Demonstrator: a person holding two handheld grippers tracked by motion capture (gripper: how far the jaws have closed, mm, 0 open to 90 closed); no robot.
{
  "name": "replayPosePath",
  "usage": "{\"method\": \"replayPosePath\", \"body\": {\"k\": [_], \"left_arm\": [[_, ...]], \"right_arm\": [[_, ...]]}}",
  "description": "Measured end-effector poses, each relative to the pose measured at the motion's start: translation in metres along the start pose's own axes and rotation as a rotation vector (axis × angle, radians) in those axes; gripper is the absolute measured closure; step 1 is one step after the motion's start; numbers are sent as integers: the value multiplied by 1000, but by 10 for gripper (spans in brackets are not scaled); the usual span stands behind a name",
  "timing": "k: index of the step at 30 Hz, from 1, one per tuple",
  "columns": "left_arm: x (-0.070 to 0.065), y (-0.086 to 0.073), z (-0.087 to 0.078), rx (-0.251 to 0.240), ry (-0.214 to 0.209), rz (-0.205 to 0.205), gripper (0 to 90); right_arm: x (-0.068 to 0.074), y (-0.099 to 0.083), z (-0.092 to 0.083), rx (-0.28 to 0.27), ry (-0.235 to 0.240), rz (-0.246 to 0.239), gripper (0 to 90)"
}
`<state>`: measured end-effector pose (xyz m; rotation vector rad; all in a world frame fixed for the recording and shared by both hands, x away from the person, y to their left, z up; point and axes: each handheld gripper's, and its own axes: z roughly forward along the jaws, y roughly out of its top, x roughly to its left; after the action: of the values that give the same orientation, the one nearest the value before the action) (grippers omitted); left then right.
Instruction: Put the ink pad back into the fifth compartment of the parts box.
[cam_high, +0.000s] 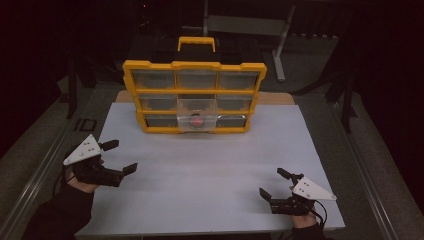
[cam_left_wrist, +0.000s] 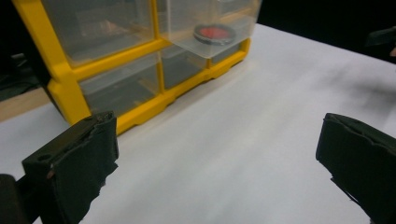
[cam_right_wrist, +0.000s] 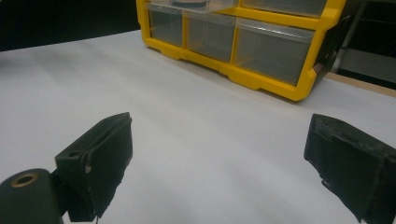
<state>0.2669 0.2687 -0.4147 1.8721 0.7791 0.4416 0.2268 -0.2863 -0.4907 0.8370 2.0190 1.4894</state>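
Your left gripper (cam_high: 122, 156) rests over the white table sheet (cam_high: 210, 175), jaws wide apart and empty. Ahead, the yellow-framed organiser with clear plastic drawers (cam_high: 194, 97) has its middle drawer (cam_high: 197, 114) pulled out, exposing a round red-centred disc (cam_high: 196, 121), likely for reaching. Your right gripper (cam_high: 272, 183) waits spread, holding nothing.

Work surface and background
White board (cam_high: 200, 170) flat on wooden tabletop (cam_high: 277, 98), wood exposed along far edge; grey metal stand (cam_high: 281, 47) behind, well apart
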Motion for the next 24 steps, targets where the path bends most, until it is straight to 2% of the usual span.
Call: {"method": "replayPosePath", "body": {"k": [2, 7, 8, 11, 21, 24], "left_arm": [[-4, -7, 0, 1, -11, 8, 0], [-9, -21, 3, 21, -1, 10, 0], [-12, -28, 5, 38, 6, 25, 0], [-16, -37, 7, 51, 6, 31, 0], [-24, -60, 10, 48, 10, 11, 0], [-27, -69, 10, 51, 25, 5, 0]], "right_arm": [[0, 0, 0, 0, 0, 1, 80], [0, 0, 0, 1, 0, -1, 80], [0, 0, 0, 1, 1, -1, 80], [1, 0, 0, 2, 2, 0, 80], [1, 0, 0, 1, 2, -2, 79], [1, 0, 0, 3, 4, 0, 80]]}}
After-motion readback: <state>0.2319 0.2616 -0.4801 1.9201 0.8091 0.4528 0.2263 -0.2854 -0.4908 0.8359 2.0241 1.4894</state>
